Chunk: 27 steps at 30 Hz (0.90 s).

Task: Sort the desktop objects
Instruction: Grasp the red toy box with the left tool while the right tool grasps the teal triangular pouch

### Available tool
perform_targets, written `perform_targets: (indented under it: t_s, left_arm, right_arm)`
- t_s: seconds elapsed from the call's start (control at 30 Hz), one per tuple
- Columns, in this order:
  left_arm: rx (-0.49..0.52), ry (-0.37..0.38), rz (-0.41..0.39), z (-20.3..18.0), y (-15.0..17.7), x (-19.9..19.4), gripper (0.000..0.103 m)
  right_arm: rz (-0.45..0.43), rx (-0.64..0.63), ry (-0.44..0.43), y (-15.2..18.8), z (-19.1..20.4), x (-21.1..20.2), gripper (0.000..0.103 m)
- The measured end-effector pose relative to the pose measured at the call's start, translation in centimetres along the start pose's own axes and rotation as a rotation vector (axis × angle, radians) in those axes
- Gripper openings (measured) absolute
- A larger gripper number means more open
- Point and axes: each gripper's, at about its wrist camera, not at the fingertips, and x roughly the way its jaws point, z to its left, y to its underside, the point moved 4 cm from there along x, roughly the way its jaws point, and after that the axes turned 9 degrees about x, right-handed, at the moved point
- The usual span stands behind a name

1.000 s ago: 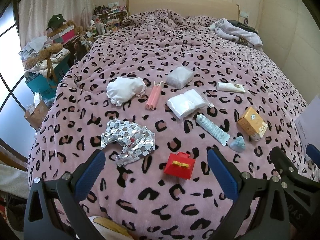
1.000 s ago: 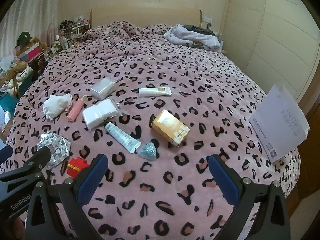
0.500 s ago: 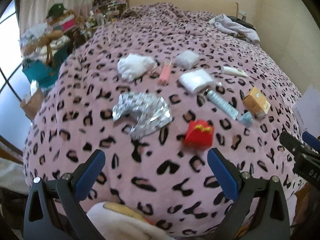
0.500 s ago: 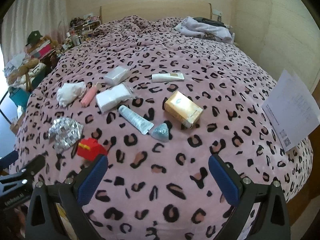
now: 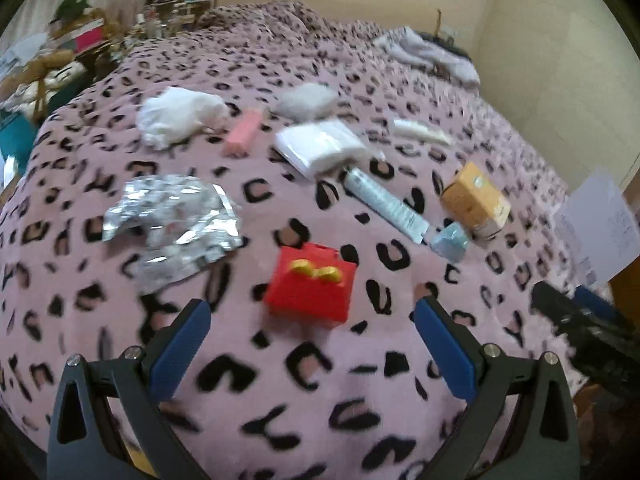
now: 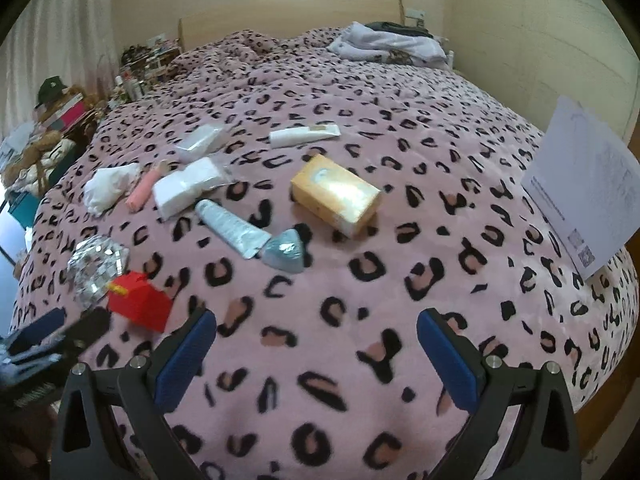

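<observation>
Small objects lie on a pink leopard-print bed (image 5: 360, 380). A red box (image 5: 311, 285) with a yellow bow sits just ahead of my open, empty left gripper (image 5: 310, 332). It also shows in the right wrist view (image 6: 138, 306). A crumpled silver foil bag (image 5: 172, 220), a grey tube (image 5: 384, 204), a blue triangular packet (image 5: 450, 240) and an orange box (image 5: 476, 200) lie around it. My right gripper (image 6: 316, 344) is open and empty, short of the blue packet (image 6: 286, 254) and orange box (image 6: 334, 194).
Farther back lie a white cloth (image 5: 176, 118), a pink stick (image 5: 240, 138), a white packet (image 5: 320, 146), a clear pouch (image 5: 306, 98) and a white tube (image 5: 420, 132). A paper sheet (image 6: 588, 184) stands at the right bed edge. Clutter fills the left side (image 6: 52, 120).
Both grippers have moved forward and lower toward the objects. The red box now sits close in front of my left gripper. Both stay open.
</observation>
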Motion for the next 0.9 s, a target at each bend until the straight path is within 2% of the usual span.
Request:
perform_targets:
  t_s: [0.07, 0.2, 0.53, 0.6, 0.7, 0.9]
  left_arm:
    - [0.026, -0.012, 0.031, -0.7, -0.2, 1.8, 0.103]
    - [0.016, -0.022, 0.024, -0.5, -0.3, 3.0, 0.103]
    - [-0.015, -0.031, 0.015, 0.0, -0.4, 5.4, 0.103]
    - [-0.024, -0.031, 0.016, 0.2, -0.3, 5.7, 0.103]
    - [-0.030, -0.028, 0.018, 0.2, -0.1, 6.0, 0.103]
    - [-0.028, -0.021, 0.018, -0.1, -0.1, 6.7, 0.103]
  right_arm:
    - [0.009, 0.019, 0.006, -0.3, -0.7, 0.8, 0.103]
    - [0.019, 0.028, 0.000, -0.8, -0.8, 2.6, 0.103]
    - [0.042, 0.000, -0.056, -1.7, 2.3, 8.9, 0.102]
    - [0.050, 0.005, -0.073, -1.8, 2.4, 10.2, 0.100]
    - [0.080, 0.017, -0.078, -1.9, 2.3, 11.9, 0.088]
    - [0.065, 0.008, -0.072, -2.2, 2.3, 13.4, 0.087]
